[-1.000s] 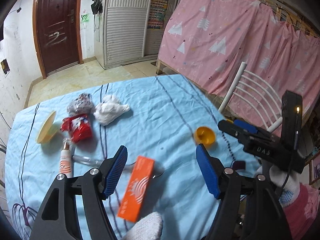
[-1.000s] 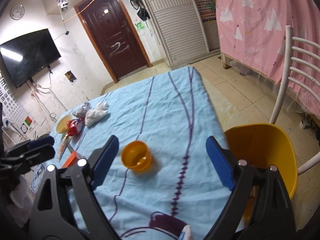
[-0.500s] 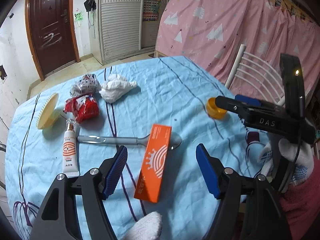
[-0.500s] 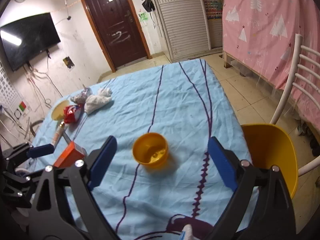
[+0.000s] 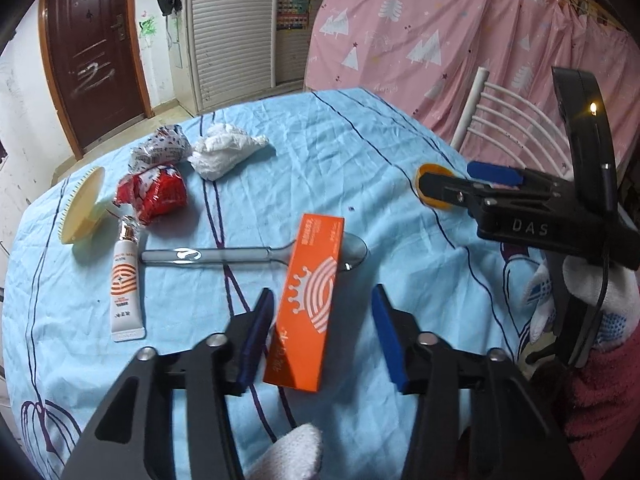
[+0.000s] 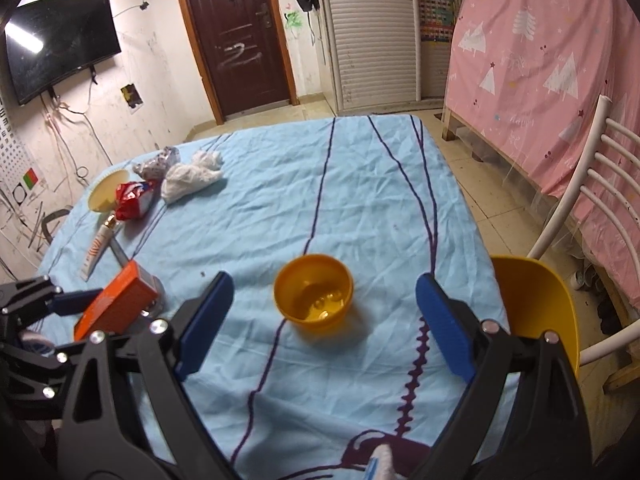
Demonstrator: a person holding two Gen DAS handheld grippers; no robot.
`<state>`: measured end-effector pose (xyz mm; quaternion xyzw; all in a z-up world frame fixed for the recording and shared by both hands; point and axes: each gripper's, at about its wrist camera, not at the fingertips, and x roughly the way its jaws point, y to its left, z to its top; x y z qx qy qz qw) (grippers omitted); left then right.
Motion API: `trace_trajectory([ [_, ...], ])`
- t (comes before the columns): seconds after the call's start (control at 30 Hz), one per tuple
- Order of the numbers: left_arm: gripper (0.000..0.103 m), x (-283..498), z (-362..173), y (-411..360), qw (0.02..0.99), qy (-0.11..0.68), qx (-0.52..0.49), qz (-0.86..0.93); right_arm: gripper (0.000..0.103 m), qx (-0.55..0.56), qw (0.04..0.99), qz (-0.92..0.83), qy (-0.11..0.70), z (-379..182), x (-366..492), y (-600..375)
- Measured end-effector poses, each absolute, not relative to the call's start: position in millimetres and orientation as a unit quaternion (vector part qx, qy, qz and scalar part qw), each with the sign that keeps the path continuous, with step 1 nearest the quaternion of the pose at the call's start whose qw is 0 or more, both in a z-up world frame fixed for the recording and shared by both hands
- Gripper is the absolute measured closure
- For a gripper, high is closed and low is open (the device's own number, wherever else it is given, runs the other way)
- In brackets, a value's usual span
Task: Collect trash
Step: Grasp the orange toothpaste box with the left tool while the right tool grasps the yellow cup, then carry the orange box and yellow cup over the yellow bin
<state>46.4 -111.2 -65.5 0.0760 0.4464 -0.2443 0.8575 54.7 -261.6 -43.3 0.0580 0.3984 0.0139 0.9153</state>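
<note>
An orange carton (image 5: 310, 304) lies on the blue tablecloth (image 5: 320, 152), its far end resting on a metal spoon (image 5: 216, 257). My left gripper (image 5: 320, 340) straddles the carton's near end and its jaws are closing. The left pad is almost at the carton's edge and the right pad stands apart from it. In the right wrist view my right gripper (image 6: 325, 324) is open, wide around the near side of an orange bowl (image 6: 314, 298) without touching it. A crumpled white tissue (image 5: 224, 152), a red wrapper (image 5: 154, 194) and a silver wrapper (image 5: 160, 150) lie at the far left.
A cream tube (image 5: 125, 286) and a pale yellow round brush (image 5: 82, 212) lie left of the spoon. A white chair with a yellow seat (image 6: 532, 304) stands at the table's right edge, before a pink curtain (image 6: 540, 60). The right gripper's black body (image 5: 520, 208) reaches in from the right.
The left jaws have narrowed around the orange carton, and the gripper has sunk closer to it. The right gripper has drawn nearer the orange bowl, still wide open.
</note>
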Motion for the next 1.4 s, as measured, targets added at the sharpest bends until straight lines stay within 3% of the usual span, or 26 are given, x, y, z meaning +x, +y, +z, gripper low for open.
trace_trajectory([
  [0.13, 0.077, 47, -70, -114, 0.856, 0.450, 0.079, -0.242, 0.015, 0.043, 0.916, 0.016, 0.399, -44, 55, -254],
  [0.2, 0.079, 48, -71, -112, 0.856, 0.451, 0.074, -0.241, 0.021, 0.038, 0.916, 0.018, 0.400, -45, 55, -252],
  [0.27, 0.084, 48, -71, -111, 0.858, 0.450, 0.070, -0.240, 0.033, 0.036, 0.913, 0.019, 0.405, -47, 56, -251],
  [0.4, 0.090, 49, -72, -109, 0.860, 0.448, 0.064, -0.236, 0.046, 0.030, 0.911, 0.024, 0.411, -49, 57, -250],
  [0.47, 0.090, 48, -71, -108, 0.862, 0.446, 0.059, -0.236, 0.063, 0.022, 0.909, 0.026, 0.414, -51, 58, -247],
  [1.4, 0.090, 40, -28, -116, 0.886, 0.402, 0.060, -0.222, 0.063, 0.065, 0.932, 0.016, 0.356, -22, 37, -281],
])
